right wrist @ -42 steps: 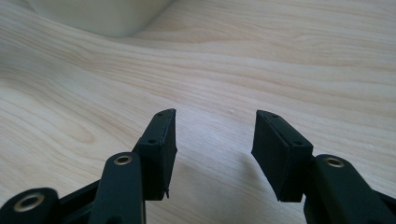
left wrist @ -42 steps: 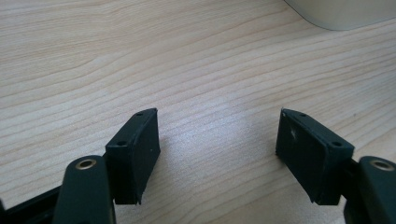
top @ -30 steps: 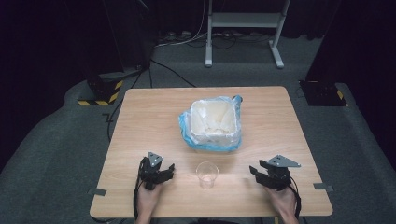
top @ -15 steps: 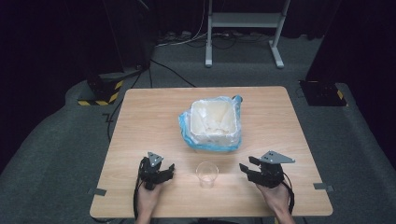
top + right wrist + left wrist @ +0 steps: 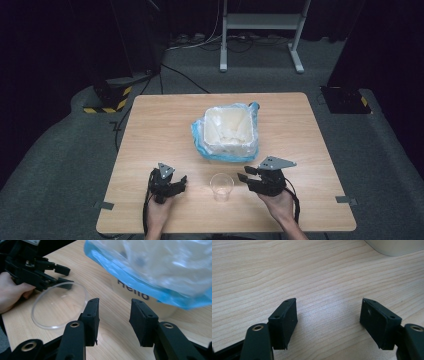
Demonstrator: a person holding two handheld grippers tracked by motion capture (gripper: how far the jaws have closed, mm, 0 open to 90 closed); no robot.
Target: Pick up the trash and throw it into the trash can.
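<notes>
Cup (image 5: 221, 186) sits lower centre of the table, just left of right gripper (image 5: 243, 177), the nearer one. Its jaws have just been closing, nothing between. Left gripper (image 5: 183, 181) open, empty.

Overhead table (image 5: 150, 125) view, two close jaw-level views

On the worktop (image 5: 150, 130), a cup (image 5: 221, 186) stands near the front edge, between the left gripper (image 5: 170, 184) and the right gripper (image 5: 255, 179) (touching neither). Behind the cup, toward the middle, sits a bag-lined tub (image 5: 227, 132).
</notes>
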